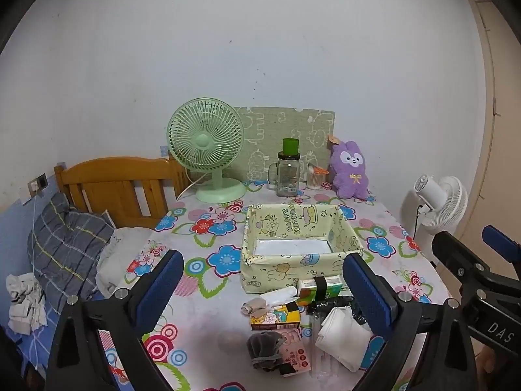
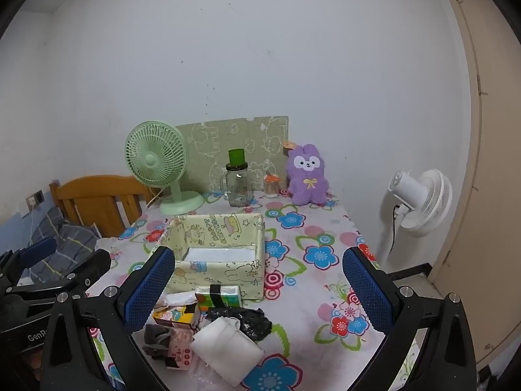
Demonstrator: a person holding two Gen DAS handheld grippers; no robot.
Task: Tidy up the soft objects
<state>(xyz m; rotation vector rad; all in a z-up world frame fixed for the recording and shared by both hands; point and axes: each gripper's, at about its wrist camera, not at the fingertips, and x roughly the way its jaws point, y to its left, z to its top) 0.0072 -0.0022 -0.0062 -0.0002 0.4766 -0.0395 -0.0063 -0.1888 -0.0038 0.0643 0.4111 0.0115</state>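
On the flowered tablecloth [image 1: 208,238] I see the small pile of soft things [image 1: 293,322] lying just ahead of both wide-open, empty grippers, left gripper [image 1: 260,288] nearer, right gripper [image 2: 257,288] beside, with the basket [image 1: 301,254] just beyond the pile.

Two fans [image 1: 205,140] [image 1: 439,205], one fabric basket [image 1: 299,251], one purple plush [image 1: 350,169], one glass jar [image 1: 288,172].
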